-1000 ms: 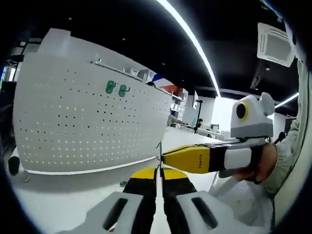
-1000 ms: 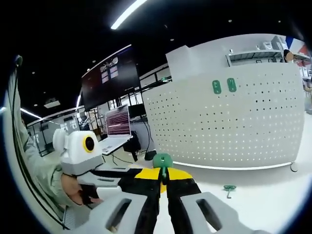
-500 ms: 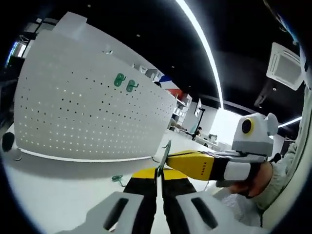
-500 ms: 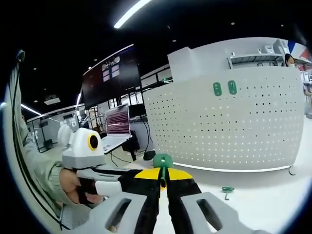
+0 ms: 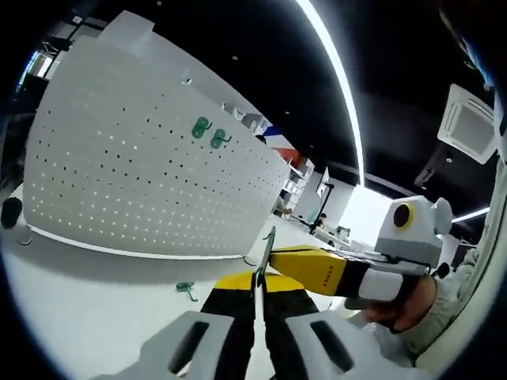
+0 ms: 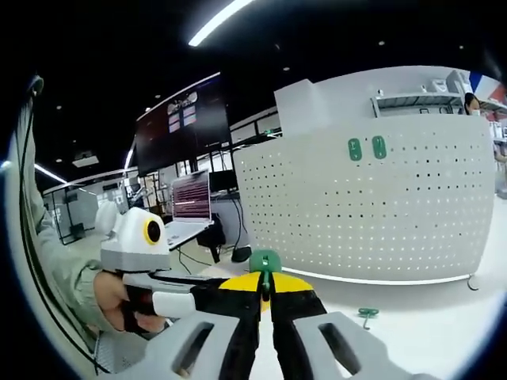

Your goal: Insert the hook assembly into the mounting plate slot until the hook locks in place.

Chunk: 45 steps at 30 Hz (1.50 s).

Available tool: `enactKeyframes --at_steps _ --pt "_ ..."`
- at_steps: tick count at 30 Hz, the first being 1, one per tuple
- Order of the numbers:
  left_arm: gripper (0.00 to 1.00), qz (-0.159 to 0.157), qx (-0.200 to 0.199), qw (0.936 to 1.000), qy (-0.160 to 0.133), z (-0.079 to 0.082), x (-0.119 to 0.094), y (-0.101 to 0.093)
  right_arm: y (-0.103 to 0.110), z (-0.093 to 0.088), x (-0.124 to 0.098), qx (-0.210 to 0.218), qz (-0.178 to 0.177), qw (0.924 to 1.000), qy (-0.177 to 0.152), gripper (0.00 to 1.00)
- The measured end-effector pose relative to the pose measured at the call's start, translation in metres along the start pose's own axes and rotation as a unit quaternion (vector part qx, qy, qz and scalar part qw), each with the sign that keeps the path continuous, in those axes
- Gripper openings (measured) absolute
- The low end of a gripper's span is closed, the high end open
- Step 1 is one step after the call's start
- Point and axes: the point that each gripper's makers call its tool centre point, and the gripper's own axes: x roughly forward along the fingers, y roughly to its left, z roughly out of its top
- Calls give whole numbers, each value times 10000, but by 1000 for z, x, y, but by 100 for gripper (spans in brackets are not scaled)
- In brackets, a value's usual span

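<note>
Two green hooks (image 6: 367, 148) are already hanging up on the white pegboard (image 6: 372, 214), side by side near its top edge, so part of the job looks done. What I've got in hand is another green piece (image 6: 264, 260): in the right gripper view my right gripper (image 6: 265, 294) has its jaws pinched together on it, the rounded green top poking out just past the tips. In the left gripper view my left gripper (image 5: 255, 290) is also clamped, on what looks like a thin edge-on plate (image 5: 265, 252), with the right gripper's yellow nose coming in from 3 o'clock and touching it at the tips. So my read is both claws are on the same little assembly and I'm fitting the hook into its plate mid-air, not locked yet as far as I can tell; the joint is too small to see clearly.

One more green hook (image 6: 367, 314) is lying loose on the white table (image 6: 444, 332), at about 4 o'clock from my right jaws, in front of the board.

Still left: seat the hook until it clicks, and keep the board and the spare in view while doing it.
</note>
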Motion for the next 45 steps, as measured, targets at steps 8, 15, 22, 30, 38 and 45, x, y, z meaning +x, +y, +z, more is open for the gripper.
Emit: enactKeyframes --at_steps 8,15,22,30,38,45 --pt "2 -26 -664 9978 -27 -4 0 1 1 -1 1 -112 -27 9999 -16 1" --pt "1 -172 -295 9994 23 -5 -2 -6 -4 1 0 -671 -60 9976 142 0" --pt "1 -171 -42 9998 43 -3 0 -7 -4 3 -1 -617 -50 9980 113 0" --pt "1 -138 71 9999 40 -3 0 -6 -3 2 -1 -657 -37 9977 154 0" --pt "2 -128 181 9998 7 -1 0 -7 -3 5 -1 -715 -31 9973 139 0" --pt "2 -103 381 9992 18 -1 1 -6 -2 4 -1 -681 -4 9976 154 0"
